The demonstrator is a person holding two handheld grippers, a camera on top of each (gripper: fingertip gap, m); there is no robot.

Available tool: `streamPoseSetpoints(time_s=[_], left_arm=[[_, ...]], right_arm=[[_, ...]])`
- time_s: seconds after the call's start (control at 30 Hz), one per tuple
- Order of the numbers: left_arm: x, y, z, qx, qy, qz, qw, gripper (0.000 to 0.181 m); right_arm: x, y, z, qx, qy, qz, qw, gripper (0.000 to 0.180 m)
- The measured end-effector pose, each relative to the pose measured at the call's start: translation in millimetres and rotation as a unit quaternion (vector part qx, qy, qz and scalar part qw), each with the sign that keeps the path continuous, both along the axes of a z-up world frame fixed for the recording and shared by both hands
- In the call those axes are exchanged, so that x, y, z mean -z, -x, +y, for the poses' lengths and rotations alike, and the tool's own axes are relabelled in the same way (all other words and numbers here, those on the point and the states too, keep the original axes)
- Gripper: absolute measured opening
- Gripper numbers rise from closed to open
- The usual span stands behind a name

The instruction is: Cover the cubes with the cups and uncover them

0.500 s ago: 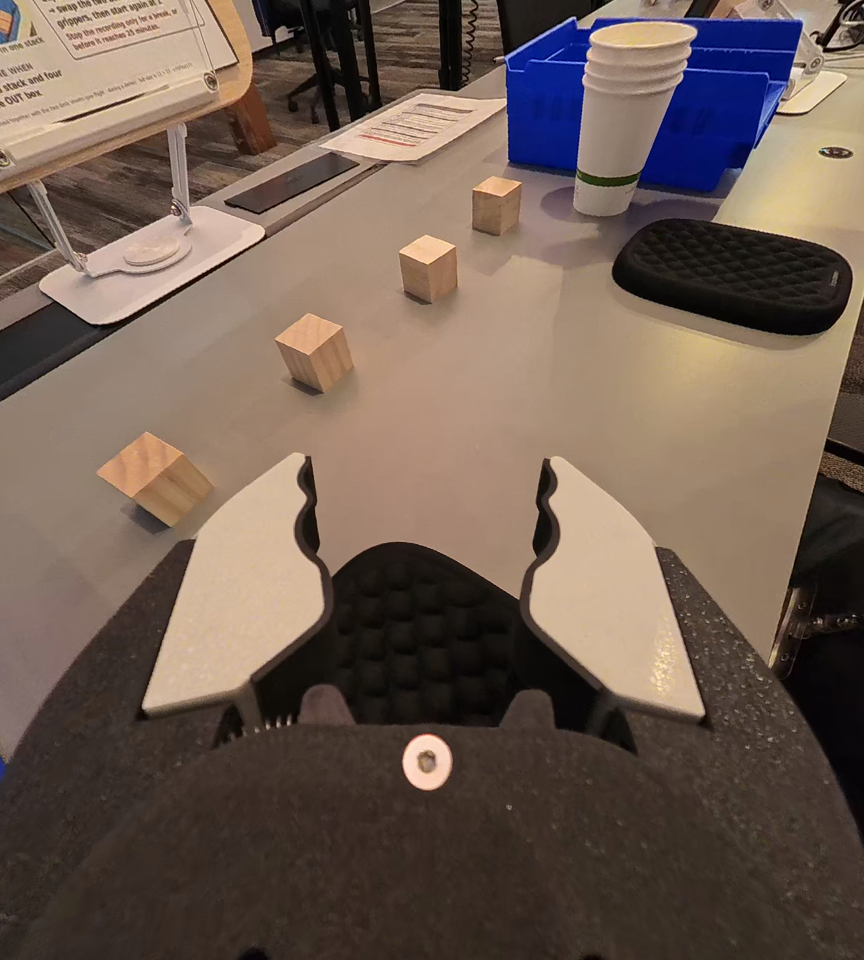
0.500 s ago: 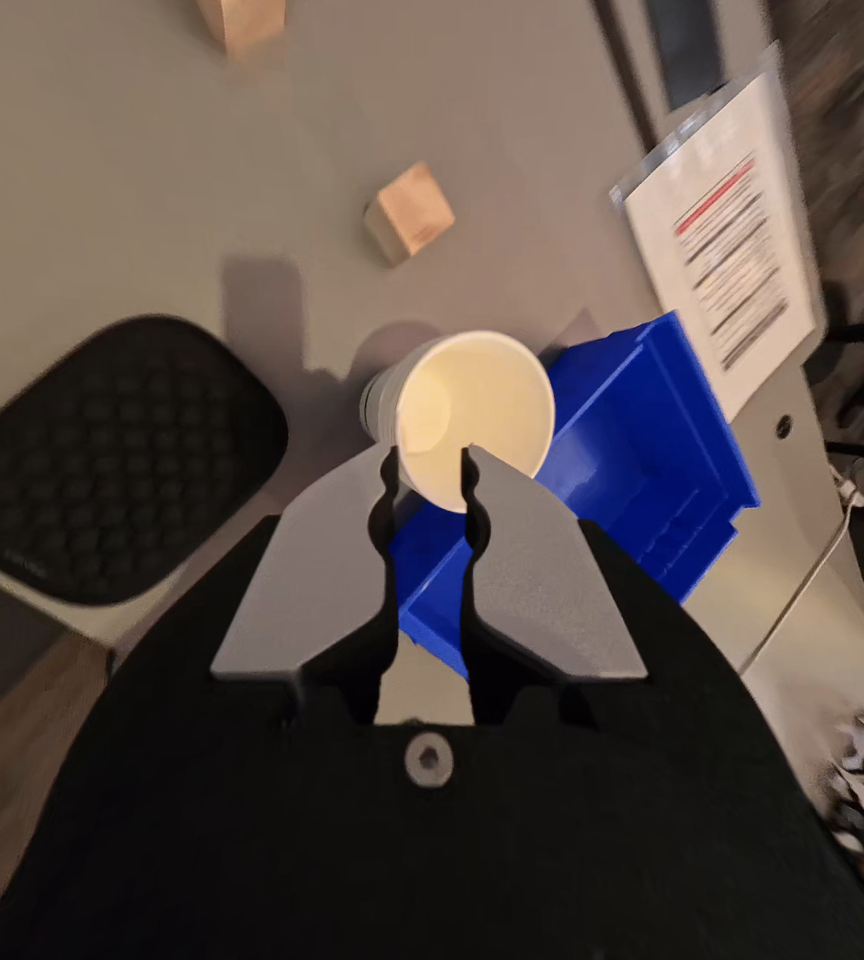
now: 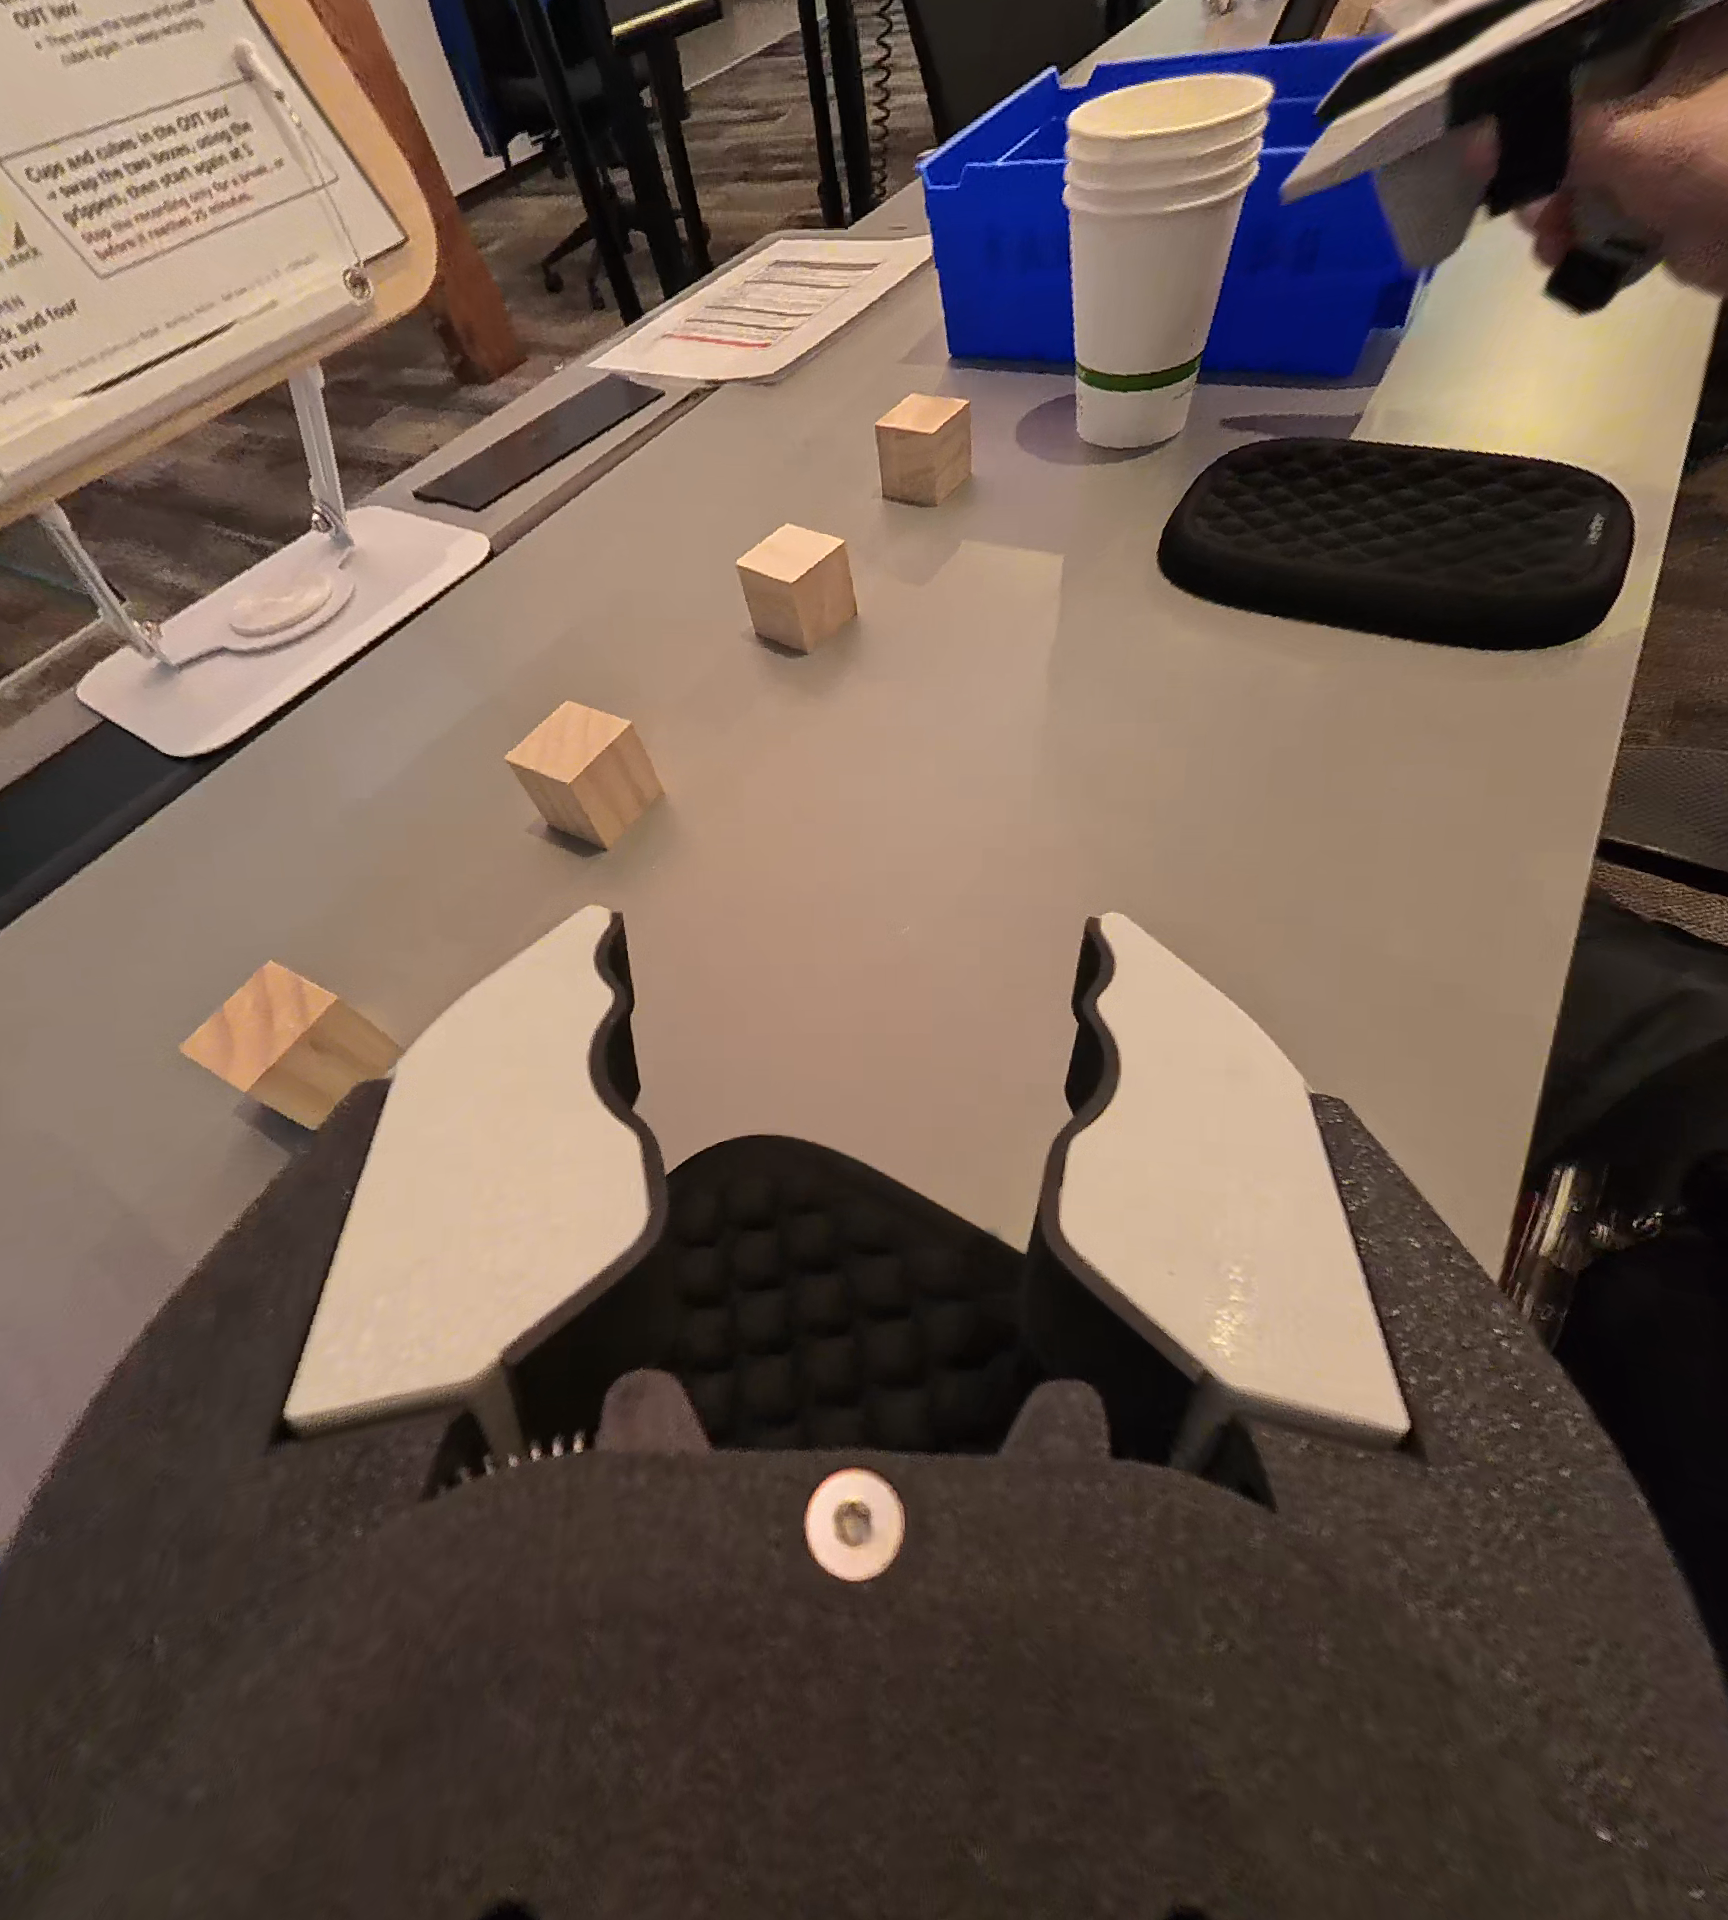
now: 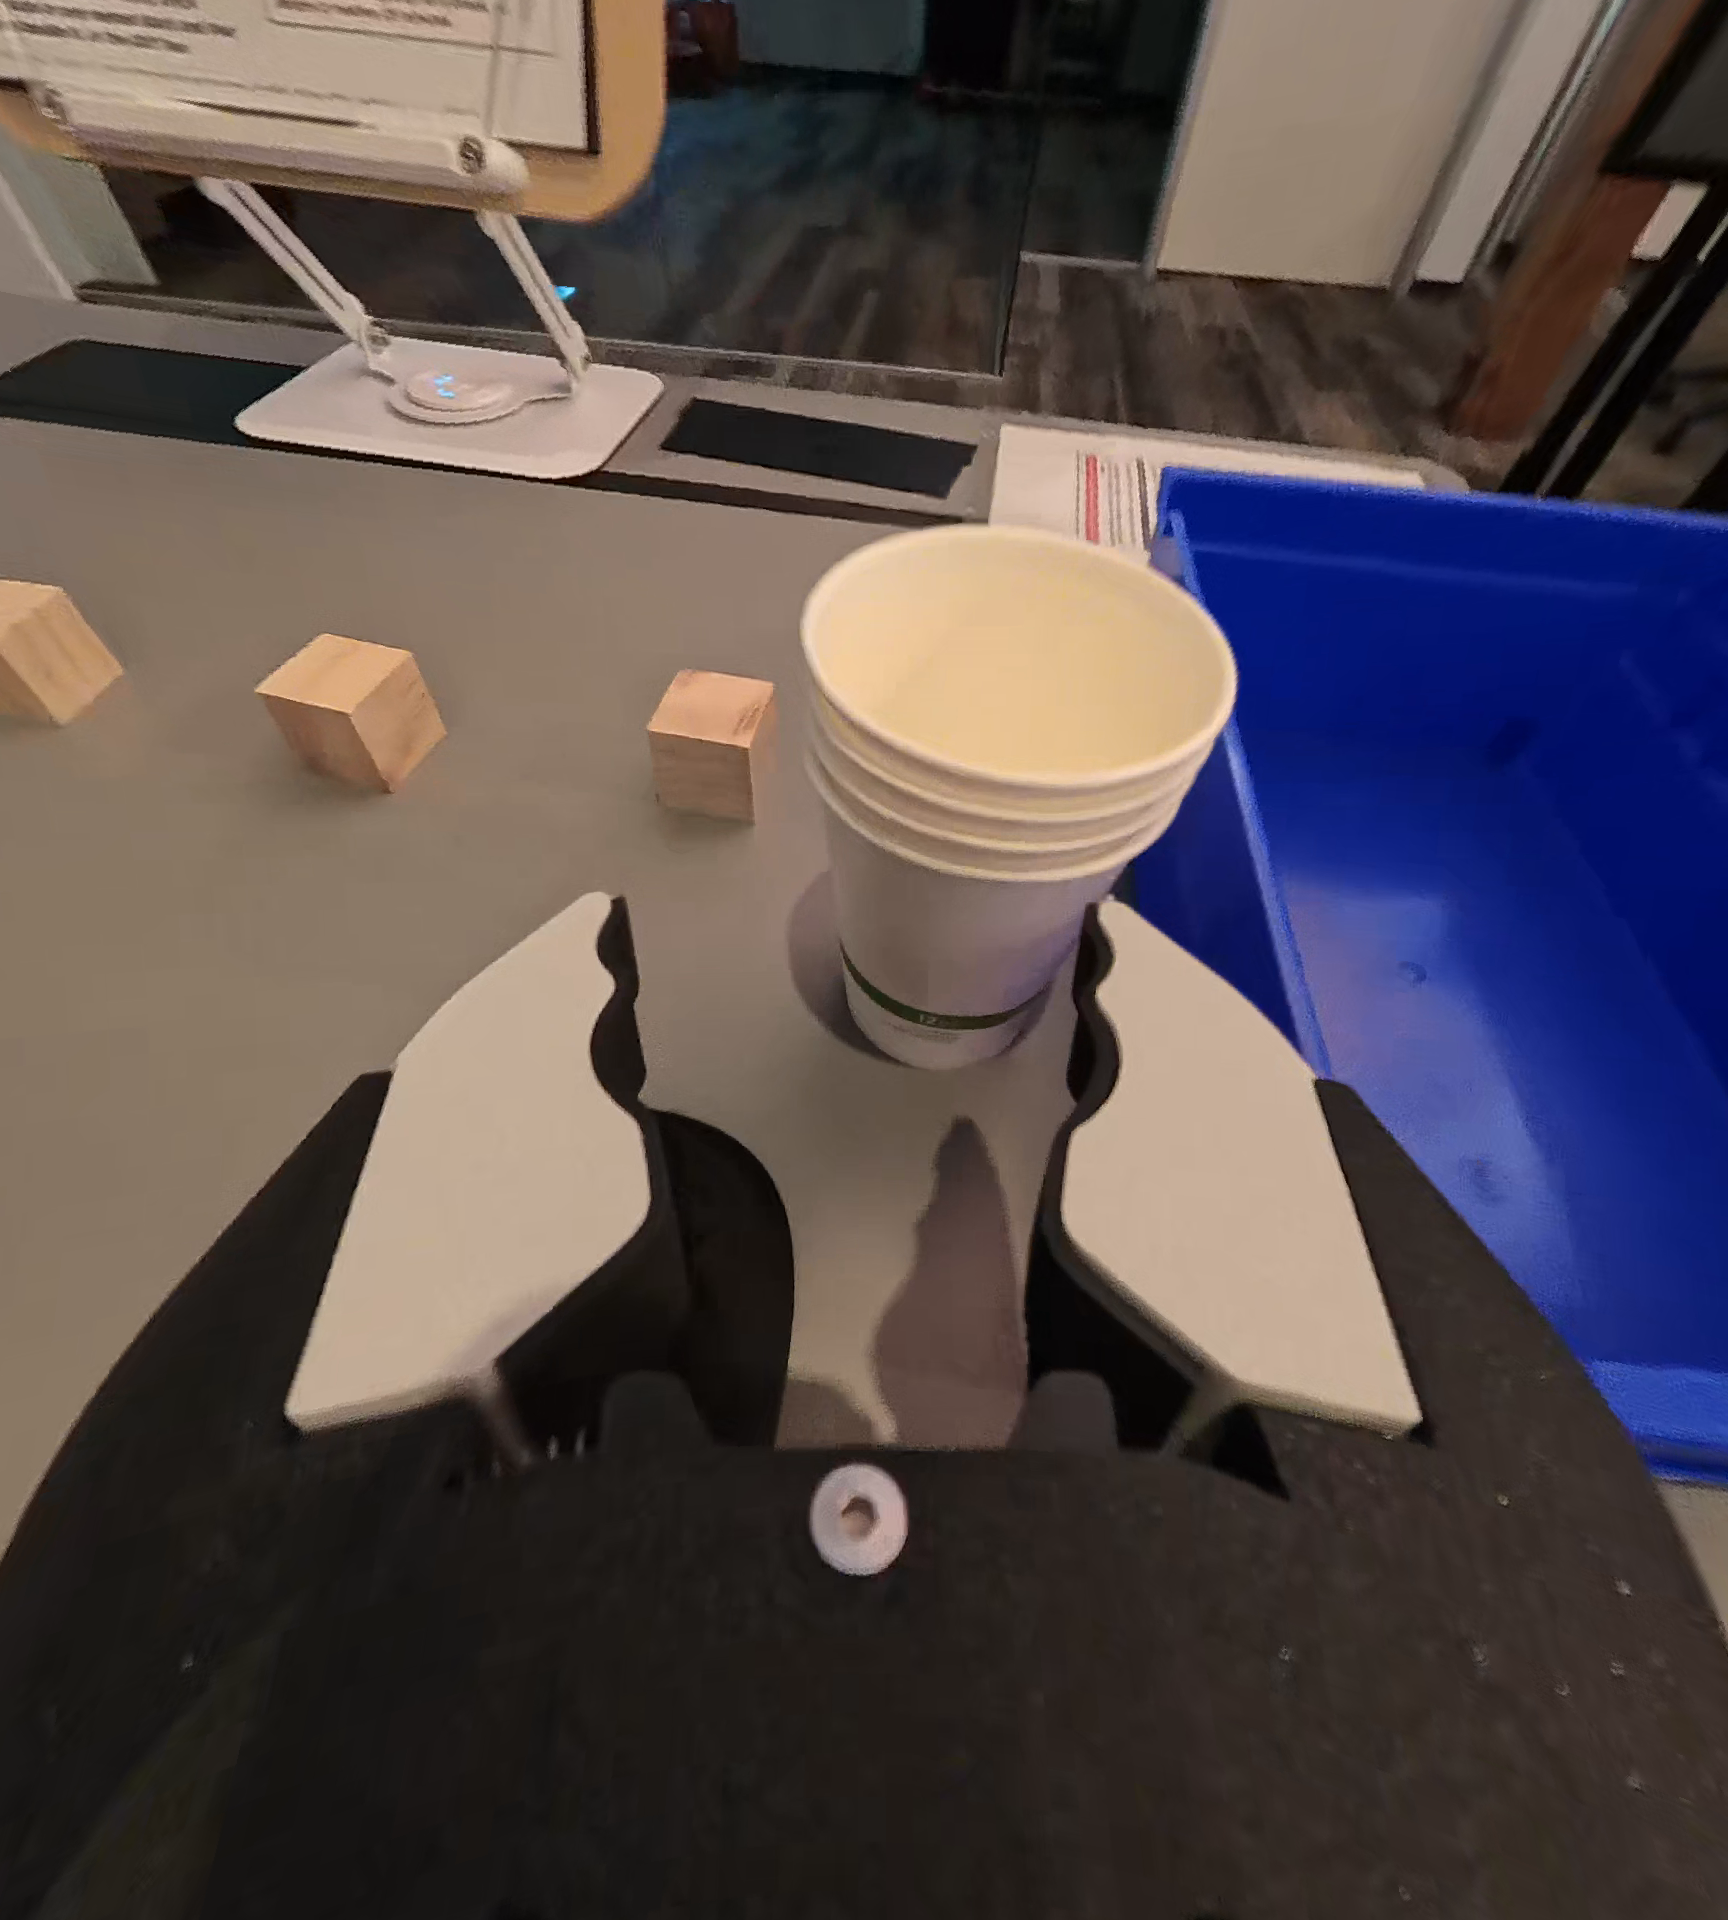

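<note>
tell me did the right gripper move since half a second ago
Yes. The right gripper has pulled back and levelled out: it was pinched on the rim of the cup stack from above, and now it is open, short of the stack's base.

Nested stack of white paper cups point(image 4: 985, 821) upright on table, four bare wooden cubes point(image 3: 795, 586) in row

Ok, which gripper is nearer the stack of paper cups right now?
Right. The right gripper is open just in front of the stack of paper cups, one finger beside its base. The left gripper is open far down the table, past the row of wooden cubes.
</note>
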State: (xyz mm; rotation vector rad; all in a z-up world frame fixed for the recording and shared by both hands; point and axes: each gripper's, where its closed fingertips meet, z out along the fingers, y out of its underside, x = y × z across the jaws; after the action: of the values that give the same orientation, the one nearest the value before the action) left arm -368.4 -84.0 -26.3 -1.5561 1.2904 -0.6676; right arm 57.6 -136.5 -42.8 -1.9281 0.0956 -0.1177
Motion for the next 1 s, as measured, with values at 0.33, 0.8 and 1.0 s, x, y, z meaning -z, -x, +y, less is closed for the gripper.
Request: streamPoseSetpoints(time_s=[0.33, 0.8, 1.0], left_arm=[[9.2, 5.1, -8.7, 0.001, -0.019, 0.033, 0.999, 0.082], [2.4, 9.2, -13.4, 0.002, -0.03, 0.034, 0.999, 0.081], [4.8, 9.2, -14.3, 0.003, -0.028, 0.042, 0.999, 0.081]], right_arm=[[42.6, -24.6, 42.5, 0.048, 0.02, 0.022, 0.998, 0.104], [53.1, -46.0, 75.2, 0.052, 0.03, -0.042, 0.997, 0.108], [51.4, -43.8, 72.7, 0.043, 0.014, -0.016, 0.999, 0.103]])
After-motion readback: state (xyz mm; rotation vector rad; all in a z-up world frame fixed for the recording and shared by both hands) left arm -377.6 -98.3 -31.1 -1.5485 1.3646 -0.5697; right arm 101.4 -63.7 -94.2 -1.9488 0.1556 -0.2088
